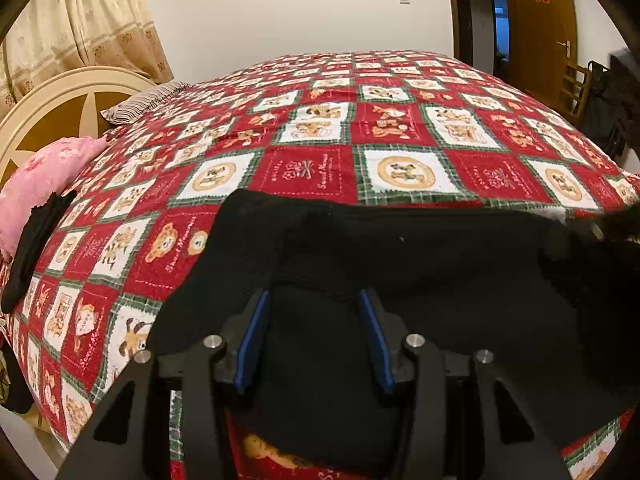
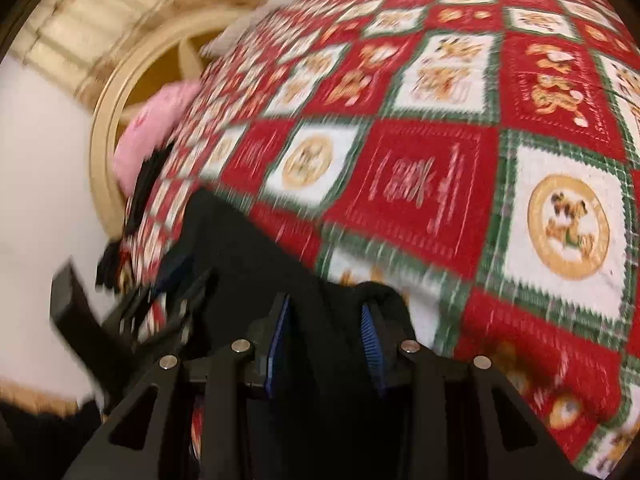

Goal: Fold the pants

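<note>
Home bedroom. Bed covered by a red, white and green patchwork quilt [image 1: 360,128] with bear motifs. Cream round headboard [image 1: 60,96], pink pillow [image 1: 44,184], striped pillow [image 1: 140,102]. Beige patterned curtains [image 1: 88,20]; wooden door [image 1: 536,28] with red paper cutout.

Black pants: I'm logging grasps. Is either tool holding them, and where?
Both tools are open around the black pants, left tool and right tool; neither visibly clamps them.

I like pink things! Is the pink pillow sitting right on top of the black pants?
No, the pink pillow lies by the headboard, apart from the black pants.
</note>
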The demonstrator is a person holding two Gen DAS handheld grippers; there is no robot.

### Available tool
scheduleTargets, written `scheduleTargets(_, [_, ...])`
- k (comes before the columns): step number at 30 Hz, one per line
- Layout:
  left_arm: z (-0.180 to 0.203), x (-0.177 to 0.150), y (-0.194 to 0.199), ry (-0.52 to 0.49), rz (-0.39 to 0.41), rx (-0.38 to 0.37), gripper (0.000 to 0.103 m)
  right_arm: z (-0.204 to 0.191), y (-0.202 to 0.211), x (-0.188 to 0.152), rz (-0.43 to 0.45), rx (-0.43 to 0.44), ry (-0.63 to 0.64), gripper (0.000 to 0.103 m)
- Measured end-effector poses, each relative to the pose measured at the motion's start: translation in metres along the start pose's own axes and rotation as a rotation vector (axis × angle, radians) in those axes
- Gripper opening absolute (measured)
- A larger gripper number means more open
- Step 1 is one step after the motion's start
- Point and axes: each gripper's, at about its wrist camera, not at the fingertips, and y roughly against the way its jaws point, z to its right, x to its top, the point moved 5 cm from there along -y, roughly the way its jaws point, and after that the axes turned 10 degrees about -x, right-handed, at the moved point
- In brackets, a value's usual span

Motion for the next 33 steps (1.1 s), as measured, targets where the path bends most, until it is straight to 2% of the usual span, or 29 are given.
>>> scheduleTargets(3, [0.0,0.0,0.0,0.003,-0.001,-0.006,0.049,-0.009,-0.002,-0.007,-0.006,0.01,0.032,0.039])
scheduleTargets(6, [0.0,0.0,0.0,0.005,-0.002,-0.013,0.05,-0.016,0.003,-0.021,-0.134,0.135,0.073,0.039])
scheduleTargets(8, [0.0,0.0,0.0,0.006,-0.001,-0.013,0.05,-0.014,0.004,-0.022,-0.147,0.141,0.065,0.039])
scheduleTargets(11, [0.0,0.001,-0.001,0.002,0.0,-0.005,0.05,-0.006,-0.007,-0.011,-0.123,0.193,-0.038,0.039])
scheduleTargets(14, [0.001,0.001,-0.001,-0.007,0.004,0.002,0.05,0.006,-0.013,0.006,-0.031,0.251,-0.192,0.039])
scheduleTargets(17, [0.001,0.0,-0.002,-0.013,0.005,0.002,0.05,0.034,-0.004,0.018,0.055,0.356,-0.379,0.039])
scheduleTargets(19, [0.002,0.0,-0.003,-0.018,0.006,0.006,0.051,0.053,-0.004,0.02,0.059,0.414,-0.481,0.038])
scheduleTargets(22, [0.001,0.001,-0.003,-0.026,0.006,0.001,0.051,0.06,-0.008,0.019,0.031,0.446,-0.512,0.034])
scheduleTargets(24, [-0.001,0.001,-0.003,-0.028,0.002,-0.018,0.052,0.059,-0.004,0.021,0.014,0.428,-0.483,0.034])
scheduleTargets(26, [-0.003,0.001,-0.004,-0.023,0.0,-0.038,0.052,0.071,0.01,0.023,0.025,0.342,-0.445,0.035])
scheduleTargets(30, [-0.003,0.0,-0.003,-0.022,0.006,-0.043,0.053,0.129,0.079,0.015,0.182,0.053,-0.506,0.036])
scheduleTargets(33, [0.001,0.0,-0.003,-0.039,0.015,-0.018,0.053,0.151,0.154,-0.01,0.34,-0.244,-0.472,0.036])
